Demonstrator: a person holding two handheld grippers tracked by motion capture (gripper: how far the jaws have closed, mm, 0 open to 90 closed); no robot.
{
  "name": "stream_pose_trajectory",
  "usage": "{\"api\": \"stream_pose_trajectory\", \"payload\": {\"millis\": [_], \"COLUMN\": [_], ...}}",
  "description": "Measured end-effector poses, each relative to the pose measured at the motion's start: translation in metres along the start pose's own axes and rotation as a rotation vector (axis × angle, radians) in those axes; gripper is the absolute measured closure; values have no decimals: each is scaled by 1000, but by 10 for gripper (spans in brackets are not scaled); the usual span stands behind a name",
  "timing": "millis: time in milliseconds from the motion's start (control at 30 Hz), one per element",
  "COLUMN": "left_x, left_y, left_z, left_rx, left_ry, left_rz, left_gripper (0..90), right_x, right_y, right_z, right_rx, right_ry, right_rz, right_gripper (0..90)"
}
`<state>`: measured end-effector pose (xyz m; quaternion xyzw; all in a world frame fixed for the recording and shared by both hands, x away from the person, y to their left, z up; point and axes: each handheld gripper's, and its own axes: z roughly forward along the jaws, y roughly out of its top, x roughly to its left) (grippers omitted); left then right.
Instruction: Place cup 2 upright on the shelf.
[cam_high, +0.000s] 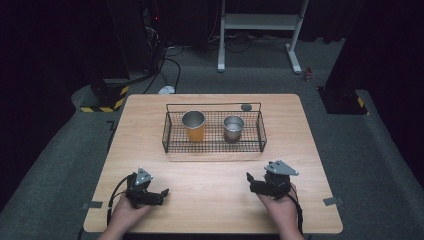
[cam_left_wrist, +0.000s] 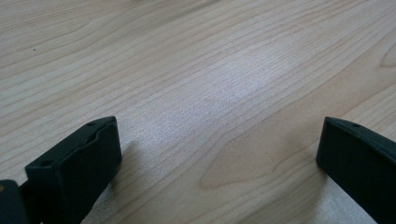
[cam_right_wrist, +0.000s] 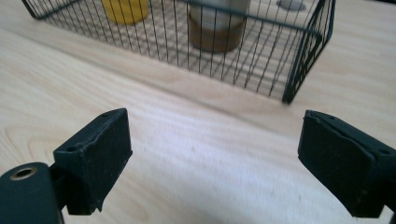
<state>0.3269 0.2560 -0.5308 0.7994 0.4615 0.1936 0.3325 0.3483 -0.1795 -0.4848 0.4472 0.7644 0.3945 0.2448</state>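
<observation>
A person sits at a wooden surface (cam_high: 210, 175) and holds a black tool in each hand. The left tool (cam_high: 159, 194) is near the front edge on the left side, and the left hand (cam_high: 131, 210) wraps around it from below. The left gripper view looks along this tool (cam_left_wrist: 219, 154): its two jaws are wide apart, with bare wood between them and nothing held. The right tool (cam_high: 249, 180) is near the front edge on the right side, held by the right hand (cam_high: 279, 207), and it has a grey three-cornered plate on top. In the right gripper view this tool (cam_right_wrist: 212, 156) also has its jaws wide apart, with bare wood between them. Both tools are well apart from each other. Farther back, in the middle of the surface, sits a black wire basket (cam_high: 172, 137). Inside it stand two cups, both upright. The orange cup (cam_high: 194, 126) is on the left side of the basket, and the shorter brown cup (cam_high: 233, 128) is on the right side. The cups are apart from each other. The right gripper view looks at the basket (cam_right_wrist: 299, 60) with the brown cup (cam_right_wrist: 215, 32) behind the wires. A small grey round thing (cam_high: 246, 107) lies on the surface just behind the basket.
</observation>
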Motion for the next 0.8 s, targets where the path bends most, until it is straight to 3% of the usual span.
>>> {"api": "stream_pose_trajectory", "payload": {"millis": [200,400,567,700,800], "left_x": [0,0,0,0,0], "left_y": [0,0,0,0,0], "left_z": [0,0,0,0,0], "left_rx": [0,0,0,0,-2], "left_ry": [0,1,3,3,6], "left_rz": [1,1,3,2,-1], "left_gripper": [4,4,4,4,4], "right_x": [-1,1,6,6,6], "right_y": [-23,-38,-40,-38,-38], "right_z": [2,7,13,16,16], "right_rx": [41,110,179,195,193], "right_ry": [4,-2,-3,11,6], "right_rz": [15,-3,-32,9,0], "right_gripper": [95,95,99,94,93]}}
